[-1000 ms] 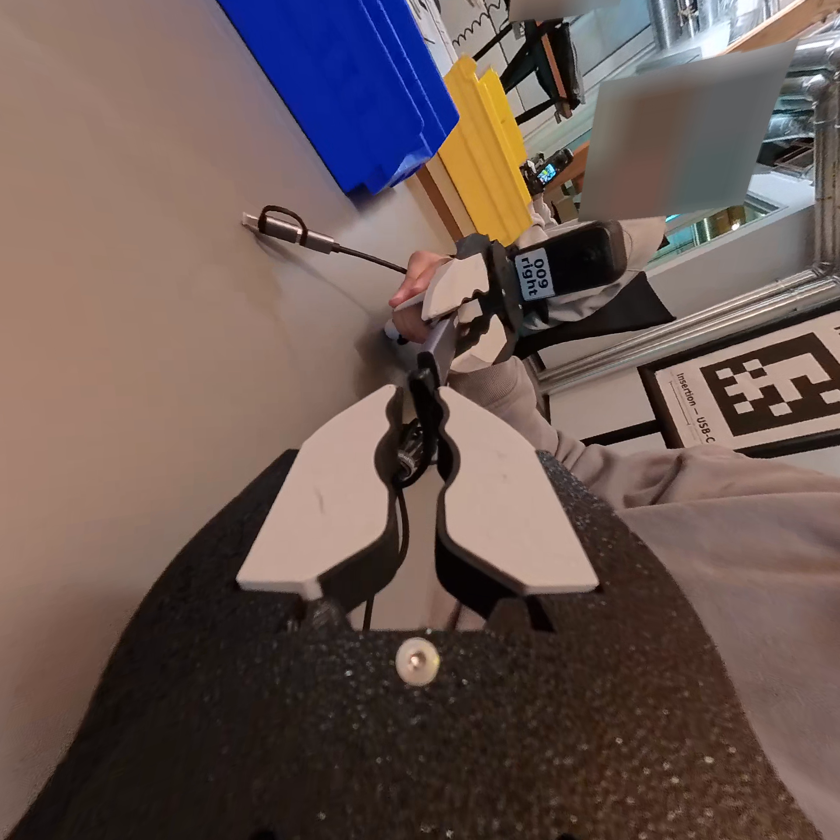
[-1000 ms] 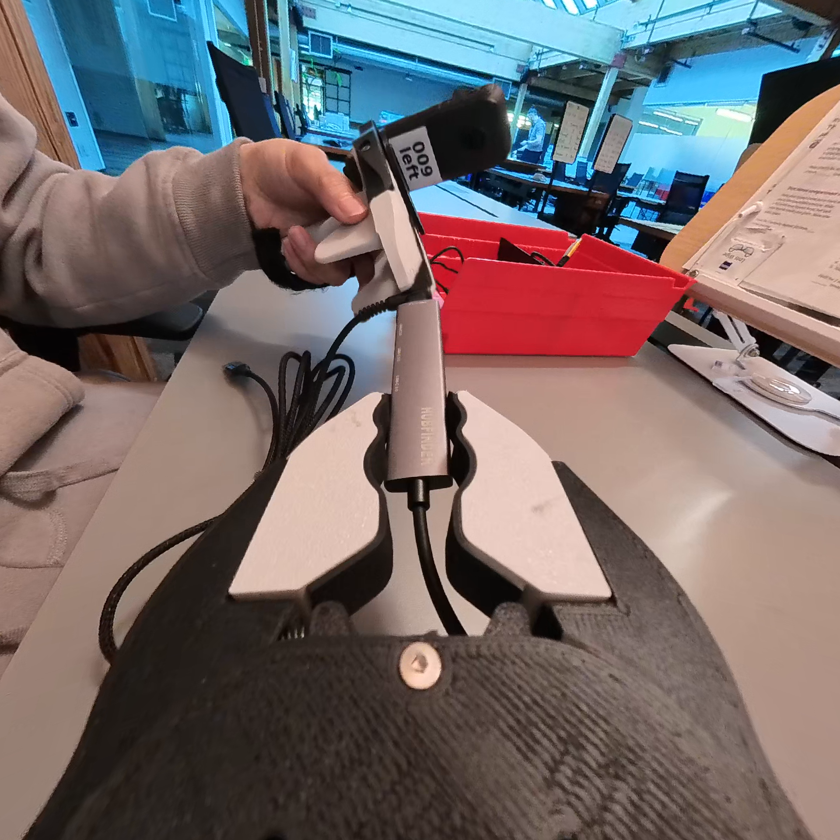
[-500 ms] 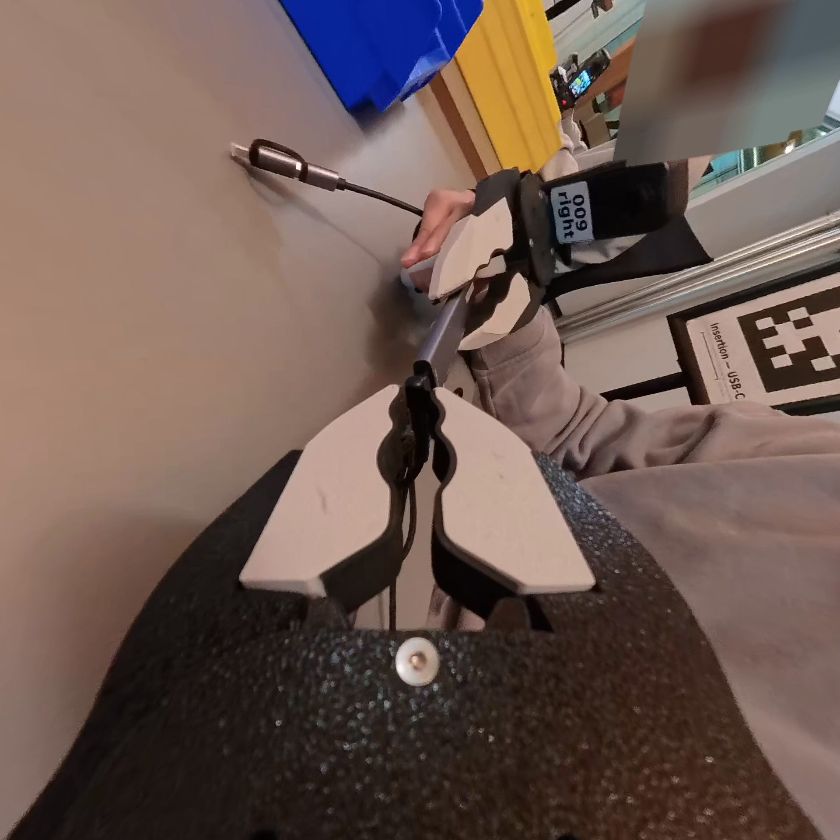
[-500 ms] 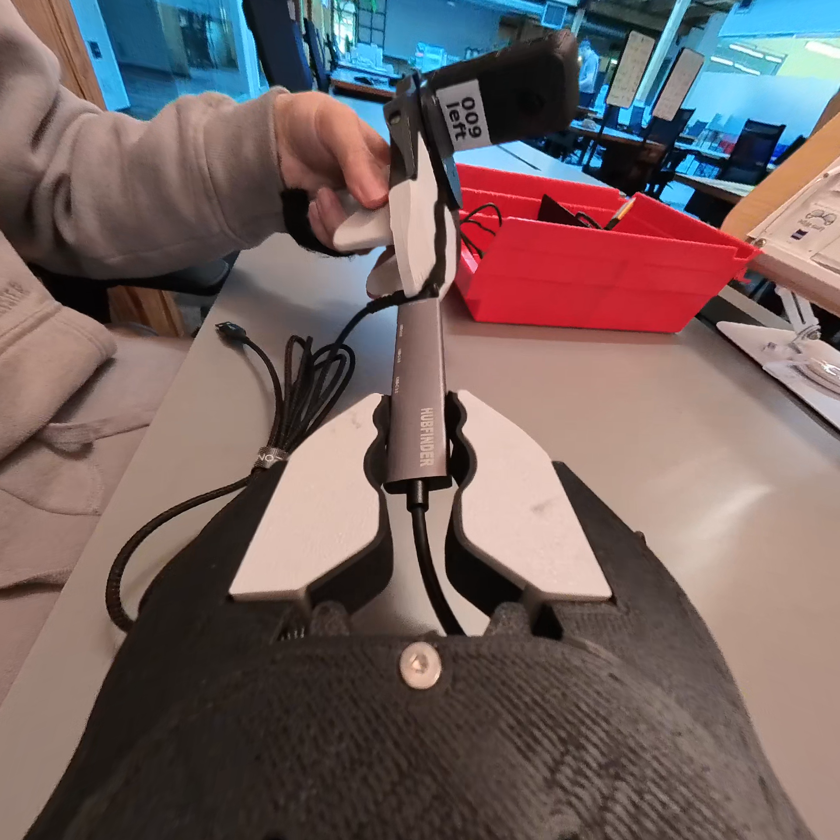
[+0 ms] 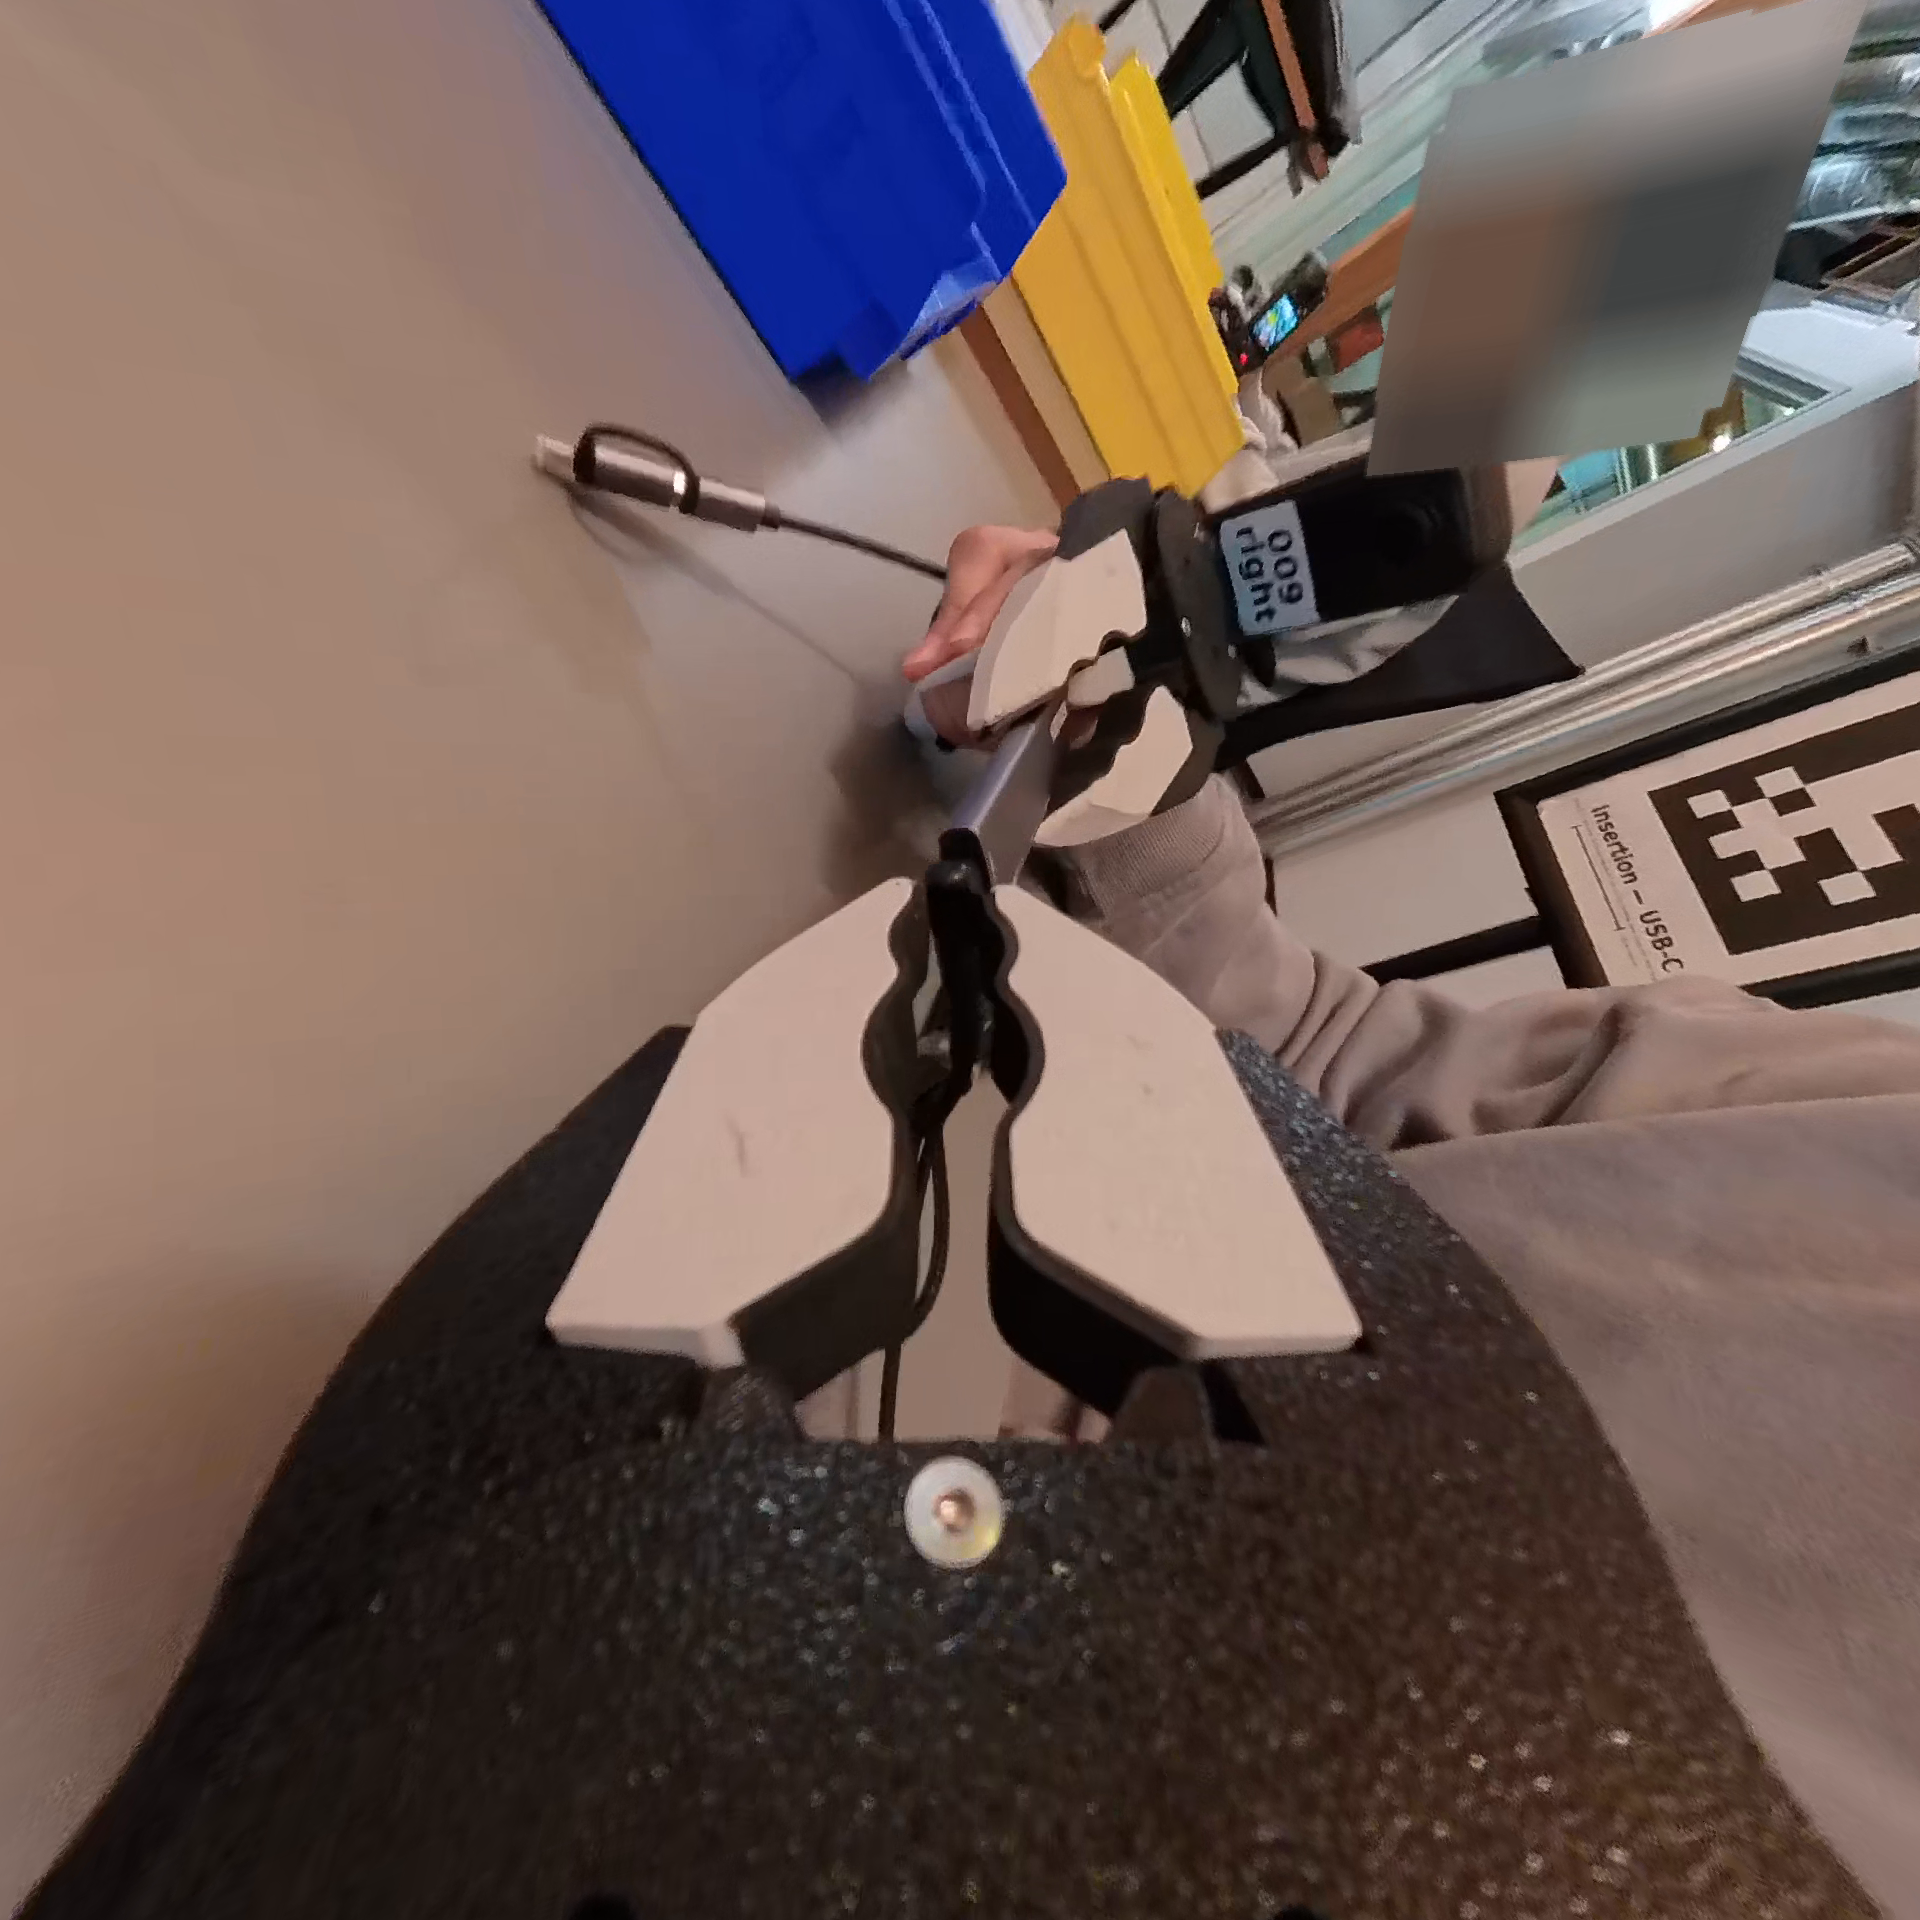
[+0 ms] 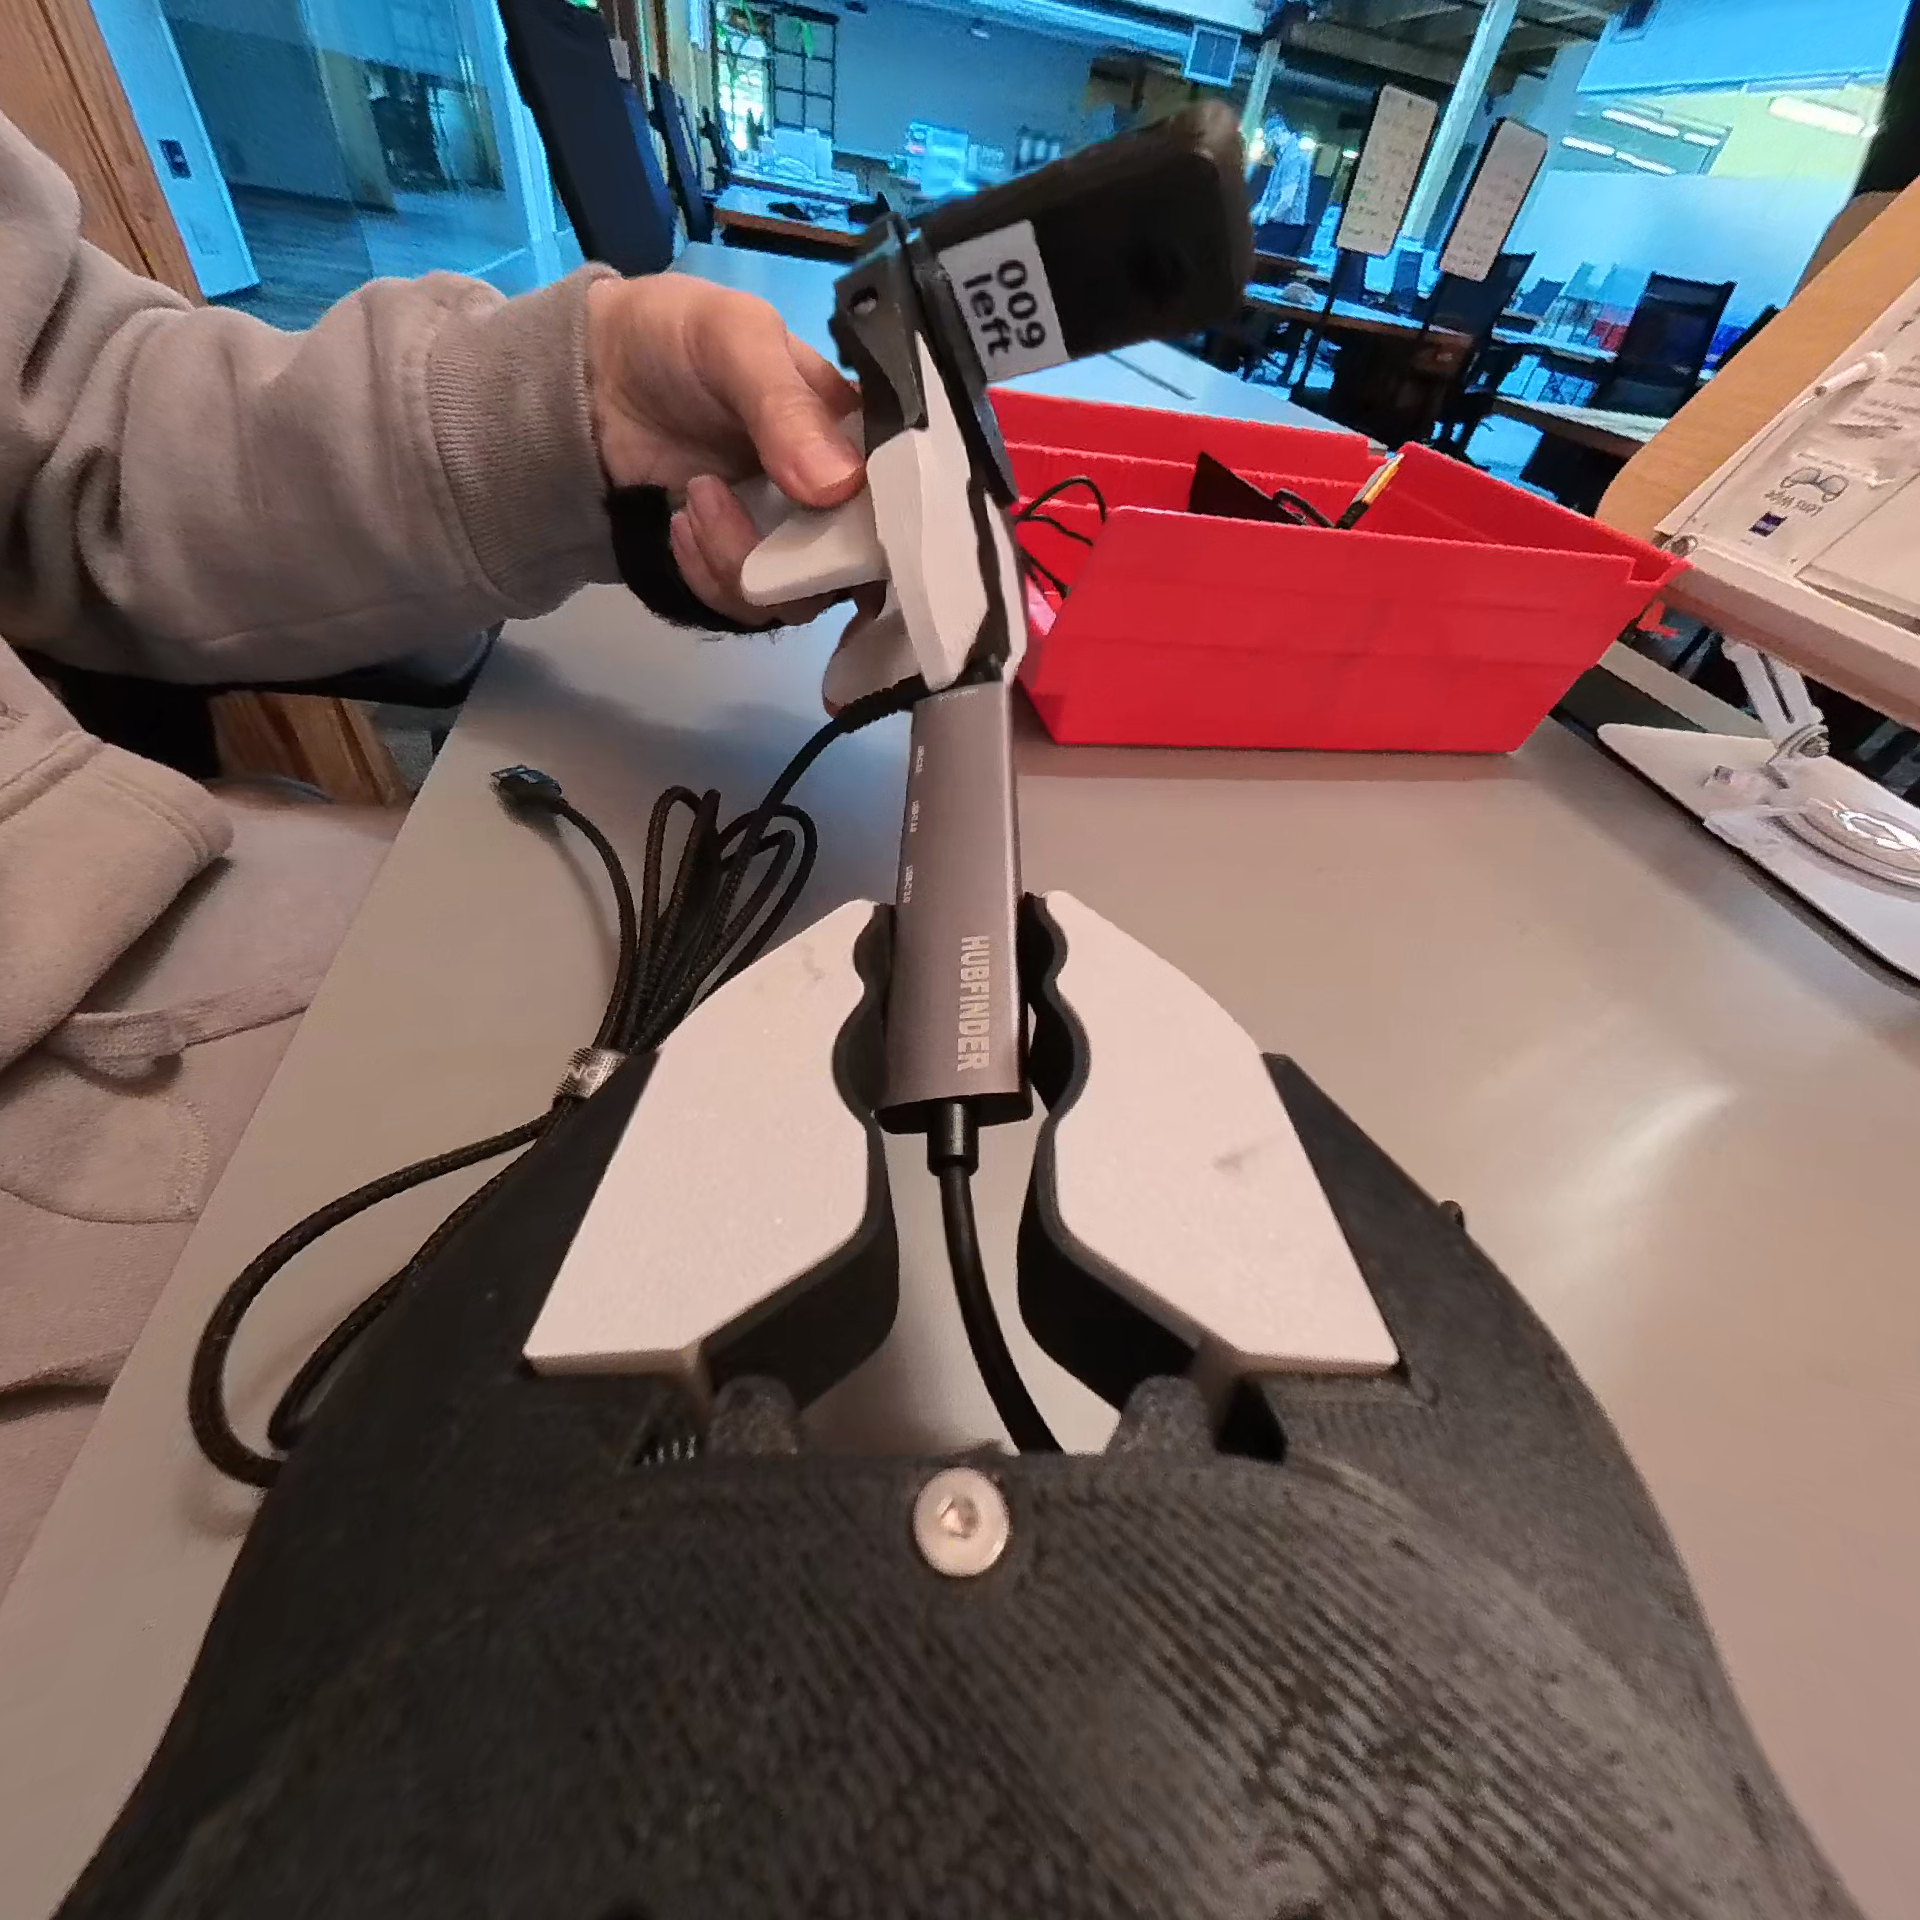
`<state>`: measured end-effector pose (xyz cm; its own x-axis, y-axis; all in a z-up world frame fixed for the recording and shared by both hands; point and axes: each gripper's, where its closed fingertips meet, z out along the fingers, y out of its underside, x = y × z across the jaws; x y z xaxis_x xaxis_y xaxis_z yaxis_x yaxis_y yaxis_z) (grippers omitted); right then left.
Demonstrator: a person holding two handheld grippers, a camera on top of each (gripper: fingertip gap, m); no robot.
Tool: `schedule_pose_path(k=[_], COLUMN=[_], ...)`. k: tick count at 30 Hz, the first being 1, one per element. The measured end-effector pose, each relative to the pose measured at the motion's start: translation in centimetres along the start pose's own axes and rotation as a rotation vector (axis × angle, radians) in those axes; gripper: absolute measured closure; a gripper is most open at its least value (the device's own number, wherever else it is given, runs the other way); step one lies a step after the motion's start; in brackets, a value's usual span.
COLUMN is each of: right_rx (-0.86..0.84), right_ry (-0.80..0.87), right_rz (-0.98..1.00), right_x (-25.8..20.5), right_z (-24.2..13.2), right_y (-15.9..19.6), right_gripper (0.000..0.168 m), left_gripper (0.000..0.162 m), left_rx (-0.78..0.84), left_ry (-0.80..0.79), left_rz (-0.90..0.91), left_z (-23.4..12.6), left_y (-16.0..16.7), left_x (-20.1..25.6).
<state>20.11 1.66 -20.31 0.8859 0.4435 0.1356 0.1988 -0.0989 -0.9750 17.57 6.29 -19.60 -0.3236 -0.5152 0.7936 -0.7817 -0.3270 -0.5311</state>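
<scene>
My right gripper (image 6: 951, 914) is shut on a slim grey hub (image 6: 961, 831) and holds it above the grey table (image 6: 1351, 935), its short black lead trailing back between the fingers. My left gripper (image 5: 956, 894) is shut on the black plug (image 5: 961, 935) of a black braided cable (image 6: 686, 883). The plug sits against the hub's far end (image 5: 1003, 805); I cannot tell whether it is inside a port. The left gripper (image 6: 940, 582) meets the hub's tip in the right wrist view. The right gripper (image 5: 1081, 717) shows in the left wrist view.
A red bin (image 6: 1299, 623) stands behind the hub. A blue bin (image 5: 810, 156) and a yellow bin (image 5: 1122, 239) stand at the table's other end. The hub lead's metal connector (image 5: 655, 483) lies on the table. A document stand (image 6: 1818, 468) is at the right. My hands' fingertips stand some 6 cm from each other.
The left gripper has turned and tilted at the hub's far end while keeping the plug against it. Both grips are unchanged. The hub has stayed above the table.
</scene>
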Motion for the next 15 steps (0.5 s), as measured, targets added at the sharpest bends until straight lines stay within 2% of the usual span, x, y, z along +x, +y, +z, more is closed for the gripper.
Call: schedule_pose_path(k=[4, 6, 8, 10, 11, 13, 15], right_rx=[0.144, 0.188, 0.206, 0.203, 0.197, 0.153, 0.108], right_ry=[0.069, 0.125, 0.181, 0.273, 0.319, 0.458, 0.644], right_rz=[0.094, 0.185, 0.295, 0.397, 0.437, 0.494, 0.487], right_x=[1.6, 3.0, 4.3, 5.9, 6.4, 7.6, 8.6], right_z=[-0.5, -1.1, -1.6, -1.7, -1.6, -1.5, -2.0], right_y=[-1.7, -1.9, -1.7, -1.1, -0.9, -0.1, 0.5], right_gripper=[0.144, 0.144, 0.144, 0.144, 0.144, 0.144, 0.144], left_gripper=[0.147, 0.145, 0.136, 0.132, 0.124, 0.122, 0.111], left_rx=[0.195, 0.338, 0.392, 0.363, 0.343, 0.274, 0.198], left_ry=[-0.018, -0.162, -0.383, -0.561, -0.61, -0.658, -0.679], left_rz=[0.143, 0.368, 0.684, 0.955, 1.039, 1.107, 1.101], left_z=[-0.6, -1.8, -3.2, -3.5, -3.2, -1.8, -0.4], left_y=[-3.0, -5.1, -6.1, -5.9, -5.6, -4.8, -4.0], left_x=[1.6, 2.3, 2.5, 2.6, 2.5, 1.7, 0.3])
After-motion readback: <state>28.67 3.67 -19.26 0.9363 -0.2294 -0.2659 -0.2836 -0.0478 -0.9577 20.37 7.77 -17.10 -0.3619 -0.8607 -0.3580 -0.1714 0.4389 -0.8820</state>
